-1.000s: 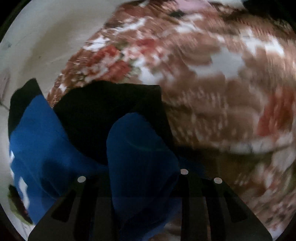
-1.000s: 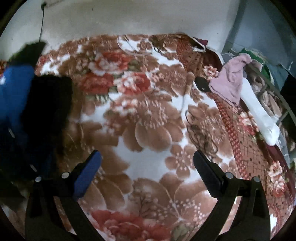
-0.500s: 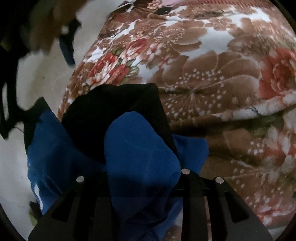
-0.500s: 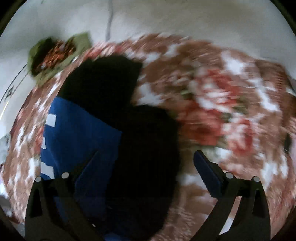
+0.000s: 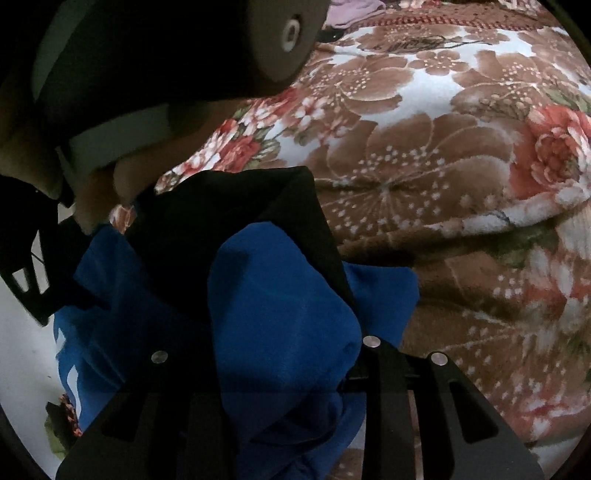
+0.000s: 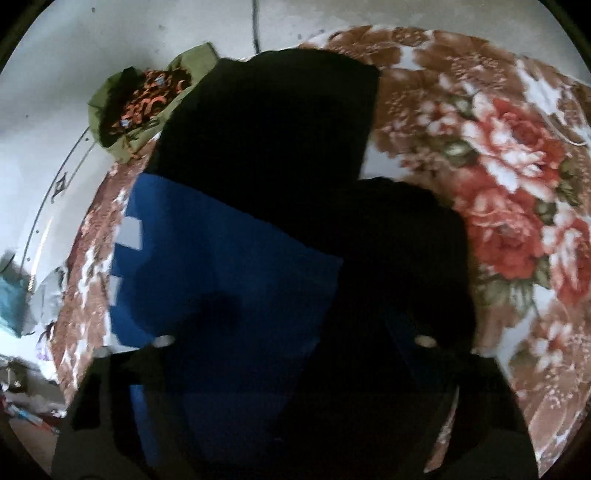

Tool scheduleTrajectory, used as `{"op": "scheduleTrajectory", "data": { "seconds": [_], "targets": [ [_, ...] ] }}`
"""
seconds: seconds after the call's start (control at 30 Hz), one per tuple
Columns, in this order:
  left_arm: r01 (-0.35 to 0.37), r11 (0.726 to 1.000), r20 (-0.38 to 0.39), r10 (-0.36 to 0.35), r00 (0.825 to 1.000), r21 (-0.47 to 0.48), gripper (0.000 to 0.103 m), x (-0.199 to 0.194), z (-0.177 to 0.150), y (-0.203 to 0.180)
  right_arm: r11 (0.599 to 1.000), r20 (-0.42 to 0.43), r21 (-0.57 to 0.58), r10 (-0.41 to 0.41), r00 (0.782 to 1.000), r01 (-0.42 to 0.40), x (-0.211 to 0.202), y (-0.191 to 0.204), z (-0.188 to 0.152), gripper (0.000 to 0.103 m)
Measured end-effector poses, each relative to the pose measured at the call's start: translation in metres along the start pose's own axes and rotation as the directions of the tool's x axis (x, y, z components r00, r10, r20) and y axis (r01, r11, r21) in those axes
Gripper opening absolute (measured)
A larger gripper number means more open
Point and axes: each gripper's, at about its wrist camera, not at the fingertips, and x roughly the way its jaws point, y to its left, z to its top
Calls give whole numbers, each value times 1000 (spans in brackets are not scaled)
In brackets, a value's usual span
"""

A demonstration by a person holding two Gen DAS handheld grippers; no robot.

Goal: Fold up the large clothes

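Bunching up between the fingers of the left gripper (image 5: 280,354) is a thick fold of the blue and black garment (image 5: 280,295), and the jaws stand narrow, pinched on that cloth. Using the floral blanket (image 5: 424,155) as the landmark, the garment sits on the blanket's near left part, blue cloth humped at the front and a black panel rising just behind it. Up at the blanket's far edge a scrap of pink cloth (image 5: 351,9) peeks in. Over the garment's left side looms the other tool's dark body, with a hand (image 5: 99,192) wrapped round it.

Now the right wrist view: the right gripper (image 6: 295,343) is right down on the garment (image 6: 229,266), and its jaws have just been closing, with blue and black cloth lying between the fingers. Whether the pads actually press the cloth yet, I cannot tell; it is dark and blurred down there. From here the garment covers the blanket's (image 6: 498,166) left half, white patches along its blue edge. A green patterned bundle (image 6: 147,99) lies just off the blanket's far left corner, on the pale floor (image 6: 74,55).
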Motion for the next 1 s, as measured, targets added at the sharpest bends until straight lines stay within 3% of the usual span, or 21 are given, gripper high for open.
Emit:
{"op": "scheduleTrajectory", "data": {
  "seconds": [0.07,0.13,0.37,0.57,0.77,0.9,0.97,1.0],
  "targets": [
    [1,1000,2,-1,1000,-2,27,0,-1,0,999,1,-50,-12,1000,12,-1,7,1,26],
    [1,1000,4,-1,1000,-3,27,0,-1,0,996,10,-86,-16,1000,17,-5,12,1,14],
    [-8,1000,6,8,1000,3,28,-3,-4,-2,983,67,-179,-25,997,37,-22,22,-9,7],
    [-24,999,13,24,1000,28,28,-14,-5,-2,993,85,-83,91,992,-84,-51,-6,-14,6],
    [-42,997,100,36,994,62,30,-38,-6,-5,995,52,-37,95,994,-93,-66,-35,-27,6],
    [13,998,146,-22,989,64,42,-57,-5,-7,993,12,26,117,993,-117,-55,-67,-40,6],
    [94,995,199,-96,975,20,52,-77,-7,2,988,-19,74,139,990,-137,-39,-85,-50,6],
    [117,993,228,-114,967,-1,63,-88,-10,7,987,-25,86,141,990,-139,-34,-90,-53,6]
  ]
}}
